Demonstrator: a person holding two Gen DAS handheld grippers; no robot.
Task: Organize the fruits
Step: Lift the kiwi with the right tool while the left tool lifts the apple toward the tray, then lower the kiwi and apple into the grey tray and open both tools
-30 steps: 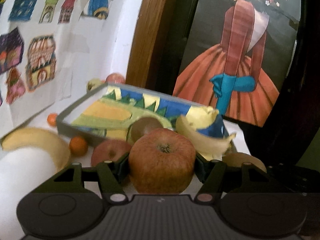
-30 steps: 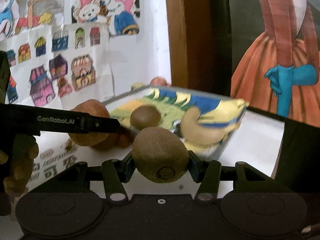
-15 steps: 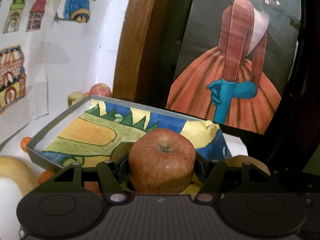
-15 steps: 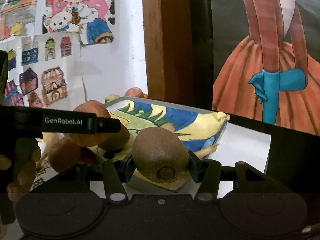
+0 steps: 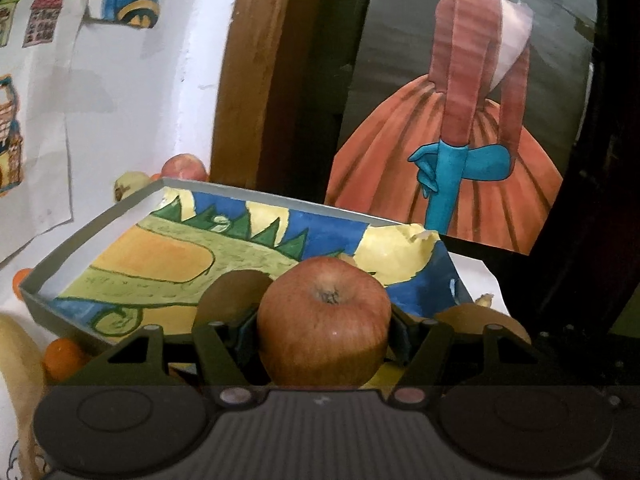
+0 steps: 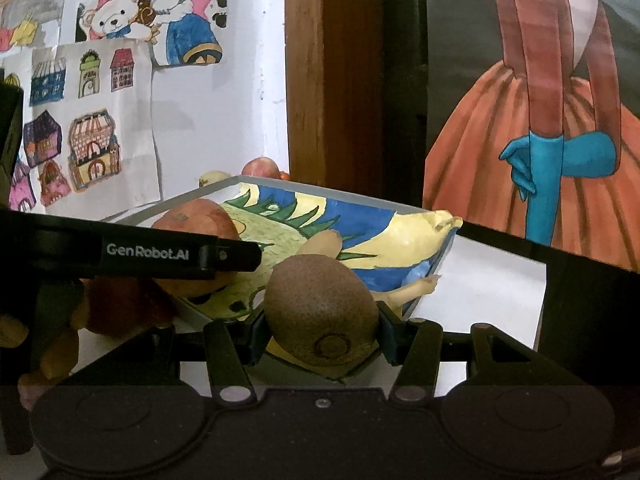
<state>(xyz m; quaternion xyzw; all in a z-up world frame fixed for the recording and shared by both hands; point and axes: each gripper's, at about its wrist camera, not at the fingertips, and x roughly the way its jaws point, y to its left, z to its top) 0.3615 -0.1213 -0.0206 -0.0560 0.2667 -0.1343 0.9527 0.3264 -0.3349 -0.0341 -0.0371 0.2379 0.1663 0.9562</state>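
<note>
Two loads: my left gripper [image 5: 324, 320] pinches an apple [image 5: 324, 320], my right gripper [image 6: 322, 316] a kiwi [image 6: 322, 312]; crowding over the tray [image 5: 92, 216] risks collision.

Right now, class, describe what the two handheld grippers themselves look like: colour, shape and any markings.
Both are matte black. Each wrist view shows a wide ribbed body with two round discs, small silver-pink rivets, and angled linkage struts leading to two short fingers. The left gripper shows these parts, as does the right gripper. In the right wrist view the left gripper's side bar carries white lettering, "GenRobot.AI". No cables or sleeves show.
</note>
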